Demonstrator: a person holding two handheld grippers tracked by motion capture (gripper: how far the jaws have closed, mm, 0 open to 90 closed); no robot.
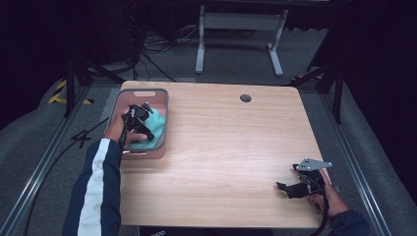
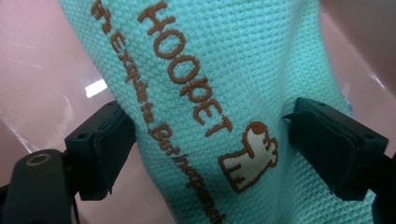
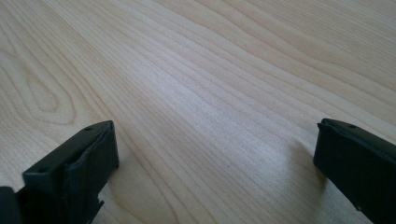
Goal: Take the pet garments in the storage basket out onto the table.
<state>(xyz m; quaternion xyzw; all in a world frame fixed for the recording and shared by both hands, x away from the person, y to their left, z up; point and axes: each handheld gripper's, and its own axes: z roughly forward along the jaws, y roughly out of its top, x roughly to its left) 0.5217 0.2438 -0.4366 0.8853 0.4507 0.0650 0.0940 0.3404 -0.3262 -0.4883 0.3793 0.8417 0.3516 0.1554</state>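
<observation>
A mint-green waffle-knit cloth [image 2: 219,93] with brown lettering lies in the pink plastic bin [image 1: 164,118]. The left gripper [image 1: 139,119] straddles it, jaws apart, likely to grasp. Far from the bin, the right gripper [image 1: 287,189] idles, jaws spread, on the wooden table [image 1: 231,142].

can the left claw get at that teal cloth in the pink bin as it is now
Probably yes. The left claw is already down in the pink bin, its open jaws straddling a raised fold of the teal cloth, with nothing between them and the fabric.
</observation>
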